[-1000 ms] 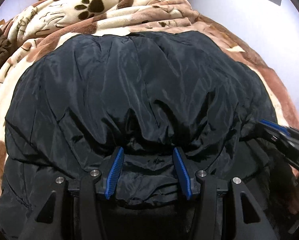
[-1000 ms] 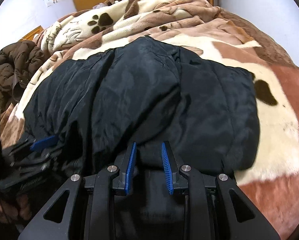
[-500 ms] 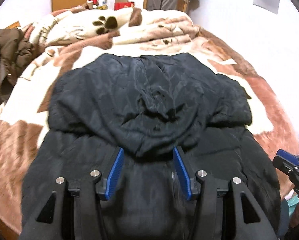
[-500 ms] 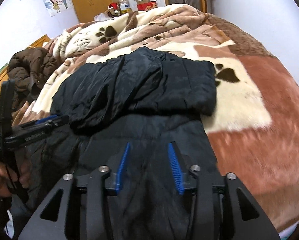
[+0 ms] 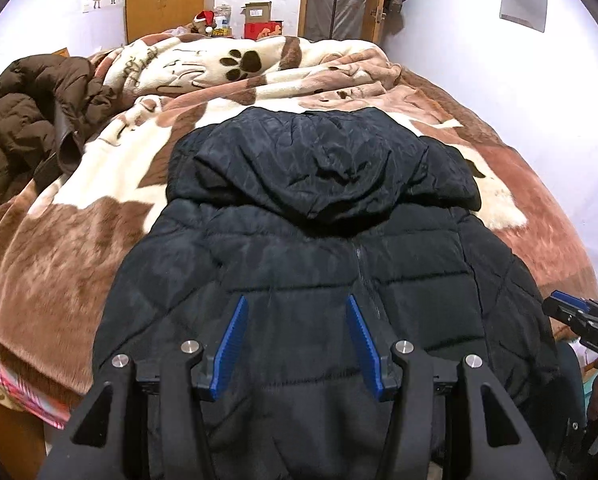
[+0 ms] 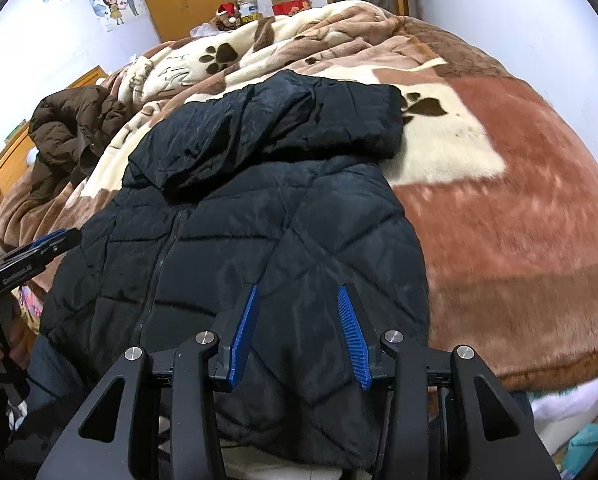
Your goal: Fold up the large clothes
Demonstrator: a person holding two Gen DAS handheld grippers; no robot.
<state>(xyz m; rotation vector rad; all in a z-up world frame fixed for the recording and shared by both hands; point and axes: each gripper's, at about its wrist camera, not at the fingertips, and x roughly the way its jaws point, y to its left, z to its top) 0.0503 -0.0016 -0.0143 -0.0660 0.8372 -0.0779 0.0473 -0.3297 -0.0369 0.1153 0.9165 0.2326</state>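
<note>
A large black quilted jacket (image 5: 319, 272) lies flat on the bed, front up, its zip running down the middle. Its hood (image 5: 323, 172) is folded down over the upper chest. The jacket also shows in the right wrist view (image 6: 259, 232), hood (image 6: 275, 128) at the far end. My left gripper (image 5: 295, 300) is open and empty, above the jacket's near hem. My right gripper (image 6: 297, 290) is open and empty above the jacket's near right part. The right gripper also shows at the right edge of the left wrist view (image 5: 579, 320).
A brown and cream paw-print blanket (image 5: 79, 240) covers the bed. A crumpled brown puffer jacket (image 5: 39, 120) lies at the far left. A white wall (image 5: 519, 60) runs along the right side. Boxes and a wardrobe (image 5: 163, 0) stand beyond the bed.
Both grippers let go of the hood, opened wider and drew back toward the near hem. The hood now rests folded on the jacket's chest.
</note>
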